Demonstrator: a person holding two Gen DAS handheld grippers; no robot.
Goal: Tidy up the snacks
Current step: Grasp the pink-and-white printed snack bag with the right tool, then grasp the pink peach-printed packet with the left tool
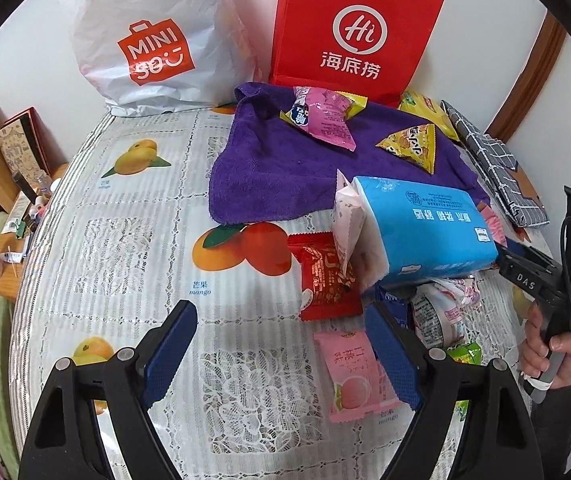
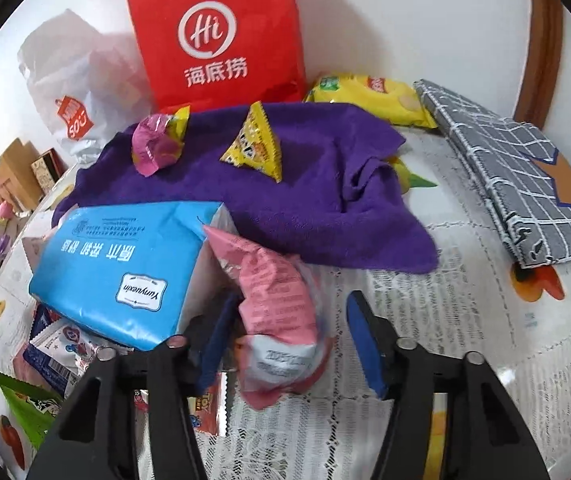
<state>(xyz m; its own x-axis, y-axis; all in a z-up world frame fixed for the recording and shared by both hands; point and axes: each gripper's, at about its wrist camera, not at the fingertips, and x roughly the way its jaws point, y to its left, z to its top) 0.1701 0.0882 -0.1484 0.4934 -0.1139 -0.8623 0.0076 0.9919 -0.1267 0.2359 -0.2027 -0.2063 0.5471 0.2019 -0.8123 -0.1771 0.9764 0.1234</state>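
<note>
- Purple towel, far centre of desk: two snack packets sorted on it — pink one, yellow triangle.
- Blue tissue pack lies over the near-right pile; at least five snacks look unsorted.
- Right claw: half-spread around pink packet, grip uncertain.
- Left claw: spread wide, empty.

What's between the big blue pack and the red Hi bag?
The purple towel lies between the blue pack and the red bag, with a pink snack and a yellow triangle snack on it. Both views show it.
</note>
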